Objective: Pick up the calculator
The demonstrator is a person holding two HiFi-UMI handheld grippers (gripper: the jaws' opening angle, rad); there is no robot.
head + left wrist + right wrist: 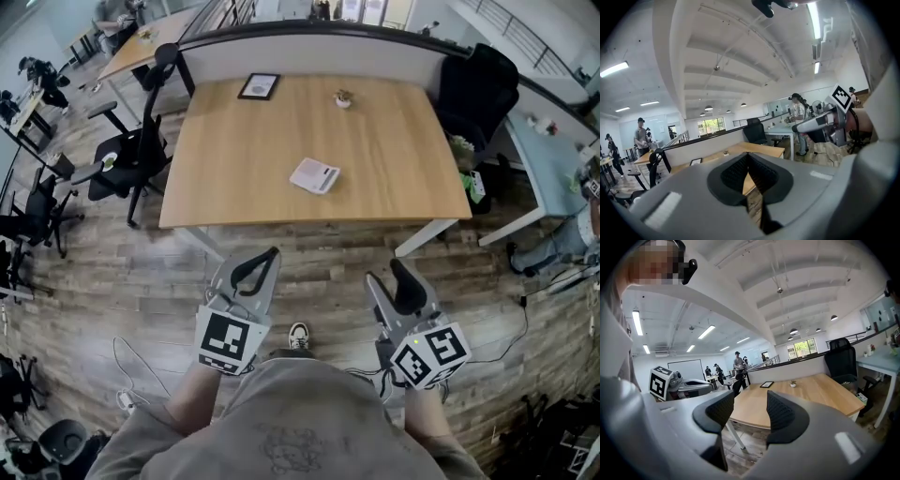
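One calculator point(314, 175), just above centre. One wooden desk point(234, 187) beneath it, plus one more wooden table point(141, 47) at eleven o'clock and one pale desk point(551, 161) at three o'clock. One picture frame point(259, 86) and one small potted plant point(343, 97), both toward twelve o'clock. Two grippers: left gripper point(270, 253) at seven o'clock, right gripper point(384, 272) at five o'clock. One shoe point(298, 335) at six o'clock. At least three black office chairs point(131, 155): two at nine o'clock, one at two o'clock; others at the edges too cut off to count.
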